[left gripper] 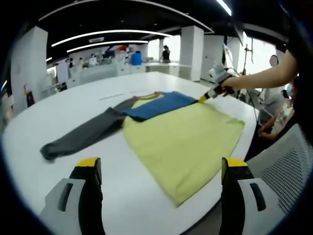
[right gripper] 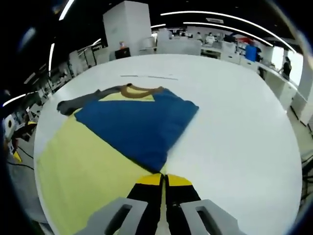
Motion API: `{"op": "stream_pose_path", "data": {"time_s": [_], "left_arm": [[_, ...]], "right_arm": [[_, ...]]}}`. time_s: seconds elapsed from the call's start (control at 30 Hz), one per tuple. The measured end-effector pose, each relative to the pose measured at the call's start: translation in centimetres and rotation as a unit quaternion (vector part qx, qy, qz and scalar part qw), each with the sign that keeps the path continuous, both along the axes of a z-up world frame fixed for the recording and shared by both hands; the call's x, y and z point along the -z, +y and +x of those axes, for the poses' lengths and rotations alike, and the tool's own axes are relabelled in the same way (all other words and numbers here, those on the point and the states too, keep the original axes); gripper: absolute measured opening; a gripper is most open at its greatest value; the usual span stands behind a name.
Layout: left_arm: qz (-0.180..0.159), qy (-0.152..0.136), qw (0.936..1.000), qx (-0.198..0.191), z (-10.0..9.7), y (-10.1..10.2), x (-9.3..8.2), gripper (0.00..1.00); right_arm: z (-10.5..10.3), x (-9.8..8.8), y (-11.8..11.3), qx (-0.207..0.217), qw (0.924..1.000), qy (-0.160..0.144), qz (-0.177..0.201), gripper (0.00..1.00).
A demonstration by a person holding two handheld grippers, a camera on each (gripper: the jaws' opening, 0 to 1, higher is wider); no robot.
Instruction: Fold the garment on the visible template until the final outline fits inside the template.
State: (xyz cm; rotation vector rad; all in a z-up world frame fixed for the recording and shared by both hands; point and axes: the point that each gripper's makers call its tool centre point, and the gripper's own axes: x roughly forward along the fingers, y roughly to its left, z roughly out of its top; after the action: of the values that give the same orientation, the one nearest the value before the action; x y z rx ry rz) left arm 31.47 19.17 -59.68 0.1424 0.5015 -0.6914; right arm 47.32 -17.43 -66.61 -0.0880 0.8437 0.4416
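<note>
On the white desk [left gripper: 146, 205] a shirt [left gripper: 181, 142] is lying flat, and it is looking light, soft and floppy, so I judge it will be sagging and creasing wherever it is lifted and is best taken by an edge or corner rather than the middle. Going left to right, its grey sleeve [left gripper: 80, 137] is stretching out toward the left, well clear of the left gripper [left gripper: 161, 169], whose jaws are standing wide apart and holding nothing; next the yellow body is spreading to the desk's near edge, leaving little room there. Farther right, a blue sleeve [right gripper: 142, 122] is lying folded across the chest, and the right gripper [right gripper: 163, 180] is pinching its end, jaws closed together. Beyond it the desk is offering open room
</note>
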Motion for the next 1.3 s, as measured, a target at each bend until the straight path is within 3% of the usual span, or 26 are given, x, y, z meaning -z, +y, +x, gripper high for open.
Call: {"op": "stream_pose_path", "data": {"time_s": [0.47, 0.53, 0.67, 0.9, 1.1, 1.3], "left_arm": [[-0.002, 0.0, 0.9999, -0.015, 0.0, 0.5, -0.4, 0.99], [-0.001, 0.0, 0.9998, -0.017, 0.1, 0.9, -0.3, 0.99], [0.004, -0.001, 0.9998, -0.022, 0.3, 1.5, -0.5, 0.99], [0.006, -0.004, 0.9994, -0.034, 0.9, 2.1, -0.8, 0.99], [0.007, -0.006, 0.9989, -0.045, 1.2, 2.9, -1.0, 0.99], [0.003, -0.007, 0.9983, -0.058, 1.6, 3.9, -1.1, 0.99]], "right_arm": [[-0.3, -0.1, -0.7, 0.008, 1.0, 0.002, 0.002, 0.0], [-0.5, -0.1, -0.7, 0.028, 0.9994, 0.016, 0.015, 0.07], [-0.4, -0.9, -0.3, 0.018, 0.9996, -0.003, 0.022, 0.27], [-1.2, -3.4, 2.5, -0.036, 0.9968, -0.036, 0.062, 0.66], [-2.5, -5.2, 4.2, -0.066, 0.9933, -0.052, 0.079, 0.82], [-4.0, -6.8, 5.4, -0.087, 0.9903, -0.066, 0.086, 0.91]]}}
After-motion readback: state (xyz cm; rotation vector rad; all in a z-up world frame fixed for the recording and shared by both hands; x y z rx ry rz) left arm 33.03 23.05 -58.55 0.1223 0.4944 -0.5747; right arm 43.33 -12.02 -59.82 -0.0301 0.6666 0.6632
